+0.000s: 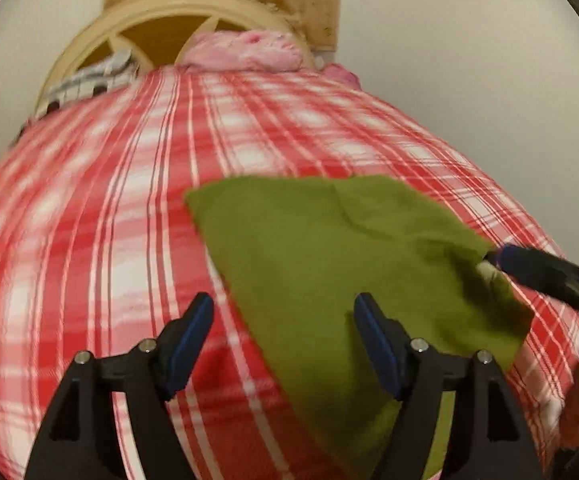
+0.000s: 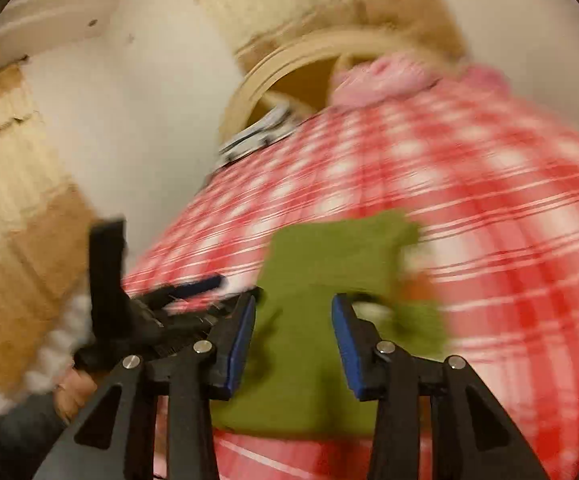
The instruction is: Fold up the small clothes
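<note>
A small olive-green garment (image 1: 329, 264) lies flat on a bed with a red and white plaid cover (image 1: 109, 200). My left gripper (image 1: 283, 308) is open and empty, hovering over the garment's left edge. My right gripper (image 2: 293, 308) is open and empty, low over the green garment (image 2: 321, 320), which looks partly folded; this view is blurred by motion. The right gripper's blue-padded fingers (image 1: 529, 268) reach in at the garment's right edge in the left wrist view. The left gripper (image 2: 193, 288) shows at the left of the right wrist view.
A pink bundle of cloth (image 1: 245, 52) and a grey striped item (image 1: 85, 84) lie at the head of the bed by a cream wooden headboard (image 1: 161, 16). Pale walls stand around the bed. The bed's edge falls away at the right (image 1: 569, 360).
</note>
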